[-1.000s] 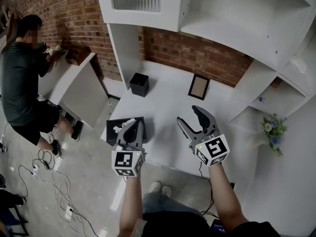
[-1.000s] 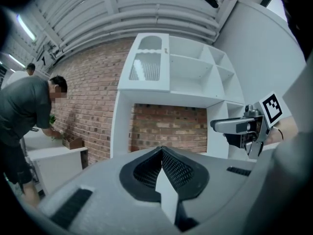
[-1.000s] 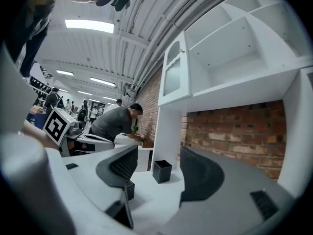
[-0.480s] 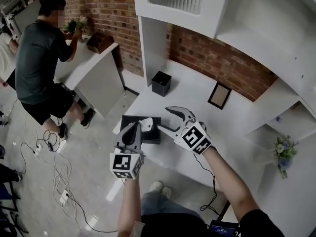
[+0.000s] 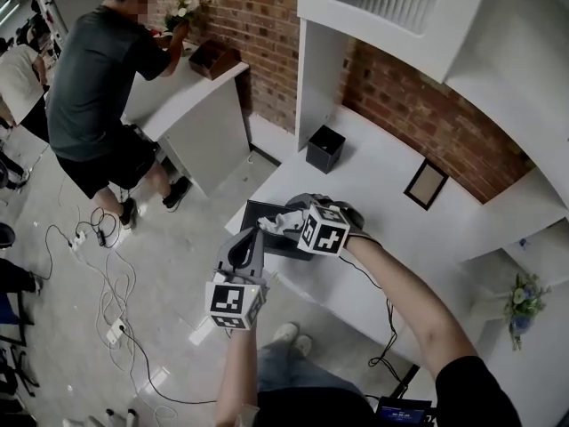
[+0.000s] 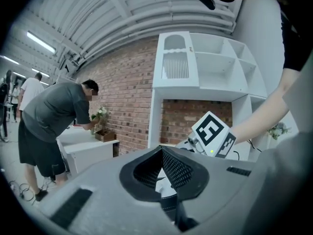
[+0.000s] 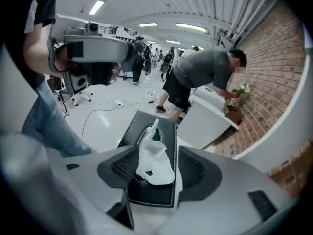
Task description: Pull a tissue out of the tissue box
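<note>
White desk [image 5: 384,181] bears the tissue box [image 7: 167,131]; its tissue [image 7: 155,156] stands unpinched between the right gripper's [image 7: 157,163] wide, just-closing jaws; left gripper [image 5: 244,243], closed, sits at seven o'clock.

My right claw [image 7: 157,169], jaws just closing slightly, straddles the tissue [image 7: 152,148] with a gap on each side. My left claw [image 5: 245,238] crowds the tissue box [image 7: 131,133] at its near corner. Beyond, bare worktop [image 5: 373,181] runs to the black bin [image 5: 325,148] and picture frame [image 5: 425,183].

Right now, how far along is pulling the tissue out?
Done: the right gripper is over the tissue box, straddling the upright tissue. In hand: its jaws have just been closing, not yet pressing it. Remaining: grip and pull it out.
</note>
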`<state>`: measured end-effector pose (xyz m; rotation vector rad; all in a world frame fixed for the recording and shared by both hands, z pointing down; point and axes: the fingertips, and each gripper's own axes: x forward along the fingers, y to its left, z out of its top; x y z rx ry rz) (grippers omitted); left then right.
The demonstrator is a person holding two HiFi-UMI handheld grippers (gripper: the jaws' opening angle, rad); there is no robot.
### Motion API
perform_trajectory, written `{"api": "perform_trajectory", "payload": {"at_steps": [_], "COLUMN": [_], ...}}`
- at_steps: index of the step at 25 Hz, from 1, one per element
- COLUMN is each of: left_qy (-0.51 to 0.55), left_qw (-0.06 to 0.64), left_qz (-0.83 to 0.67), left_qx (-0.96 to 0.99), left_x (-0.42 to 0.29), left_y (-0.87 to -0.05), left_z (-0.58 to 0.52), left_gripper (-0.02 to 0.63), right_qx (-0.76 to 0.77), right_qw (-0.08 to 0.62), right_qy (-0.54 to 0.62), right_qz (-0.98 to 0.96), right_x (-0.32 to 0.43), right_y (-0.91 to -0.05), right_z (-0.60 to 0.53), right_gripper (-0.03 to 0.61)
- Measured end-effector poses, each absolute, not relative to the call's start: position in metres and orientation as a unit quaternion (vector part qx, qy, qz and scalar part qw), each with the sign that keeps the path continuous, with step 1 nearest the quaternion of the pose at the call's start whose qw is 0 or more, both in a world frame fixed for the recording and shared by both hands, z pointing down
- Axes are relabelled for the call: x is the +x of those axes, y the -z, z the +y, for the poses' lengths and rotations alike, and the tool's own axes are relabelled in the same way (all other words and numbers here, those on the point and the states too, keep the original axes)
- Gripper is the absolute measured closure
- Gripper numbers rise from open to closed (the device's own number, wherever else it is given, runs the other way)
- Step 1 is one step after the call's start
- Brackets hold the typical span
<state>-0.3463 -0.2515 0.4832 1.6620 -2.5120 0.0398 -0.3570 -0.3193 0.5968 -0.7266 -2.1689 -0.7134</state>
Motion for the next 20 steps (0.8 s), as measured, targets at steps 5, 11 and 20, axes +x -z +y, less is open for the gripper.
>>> {"api": "perform_trajectory", "payload": {"at_steps": [5,11,20], "left_qy": [-0.014,-0.015,-0.013], "left_qw": [0.072,0.066,0.067], "left_qz": [-0.837,-0.843,-0.84], "left_qx": [0.543,0.534,0.538], "left_x": [-0.355,-0.362,-0.36], "left_y": [-0.488,-0.484,-0.484], "left_z": [-0.239,-0.23,-0.226], "left_gripper": [0.604,0.604,0.604], "right_qx": [-0.282,-0.289,-0.291], "right_qw": [0.414,0.435,0.437], "right_qy": [0.255,0.269,0.307], "right_qz": [-0.827,-0.809,-0.794], "right_x": [-0.37,-0.37,-0.361], "right_y": [-0.62,-0.633,-0.635], "right_z": [-0.326,-0.318,-0.311], "right_gripper": [0.342,0.392,0.571]}}
